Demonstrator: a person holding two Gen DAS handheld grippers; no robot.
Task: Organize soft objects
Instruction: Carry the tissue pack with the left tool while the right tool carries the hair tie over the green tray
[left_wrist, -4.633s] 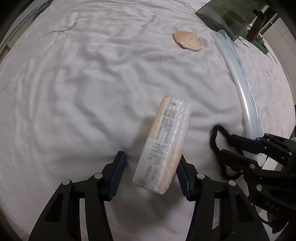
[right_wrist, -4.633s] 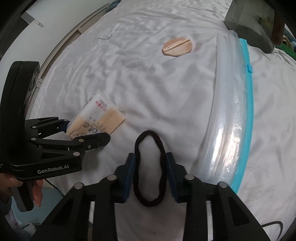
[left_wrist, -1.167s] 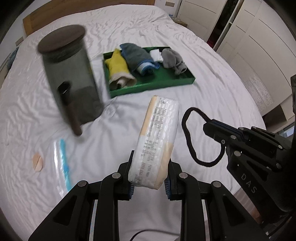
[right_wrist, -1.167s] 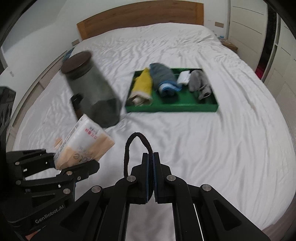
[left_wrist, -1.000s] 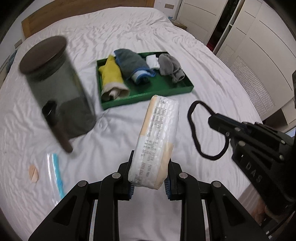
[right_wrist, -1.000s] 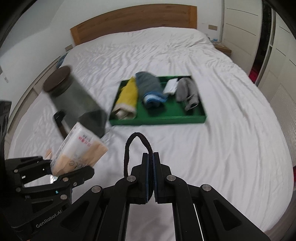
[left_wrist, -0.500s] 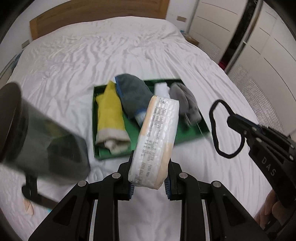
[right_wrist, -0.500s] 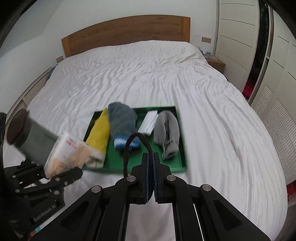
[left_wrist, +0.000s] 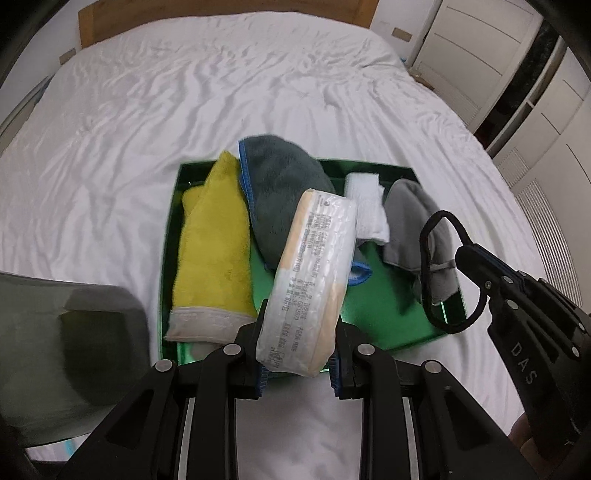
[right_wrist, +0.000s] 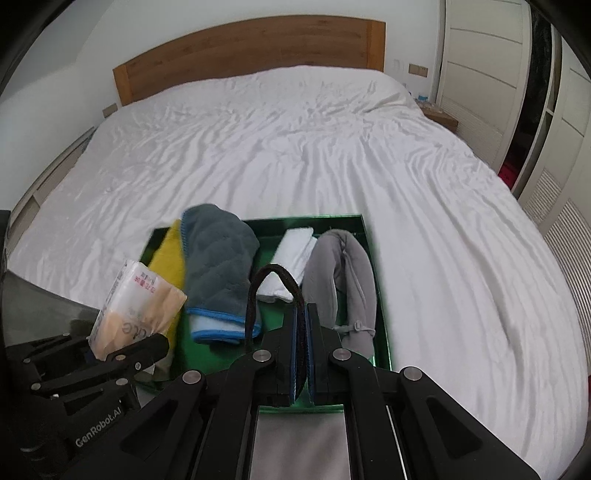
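My left gripper (left_wrist: 299, 356) is shut on a plastic-wrapped tissue pack (left_wrist: 310, 280), held upright over the near edge of a green tray (left_wrist: 388, 325). In the tray lie a yellow towel (left_wrist: 214, 240), a dark grey towel with blue trim (left_wrist: 284, 192), a folded white cloth (left_wrist: 365, 206) and a grey sock (left_wrist: 413, 214). My right gripper (right_wrist: 303, 314) is shut on a black hair tie (right_wrist: 255, 295), whose loop stands up above the tray's near half. The left wrist view shows that hair tie (left_wrist: 428, 280) hanging over the tray's right end.
The tray rests on a bed with a wrinkled white sheet (right_wrist: 295, 147). A dark glass jar (left_wrist: 70, 350), blurred, stands close on the left. A wooden headboard (right_wrist: 251, 48) lies beyond, and white wardrobe doors (right_wrist: 480, 74) line the right side.
Both grippers have swung across the bed and come down toward the green tray, which now fills the middle of both views. The jar has slid off to the left edge. Both grips are unchanged.
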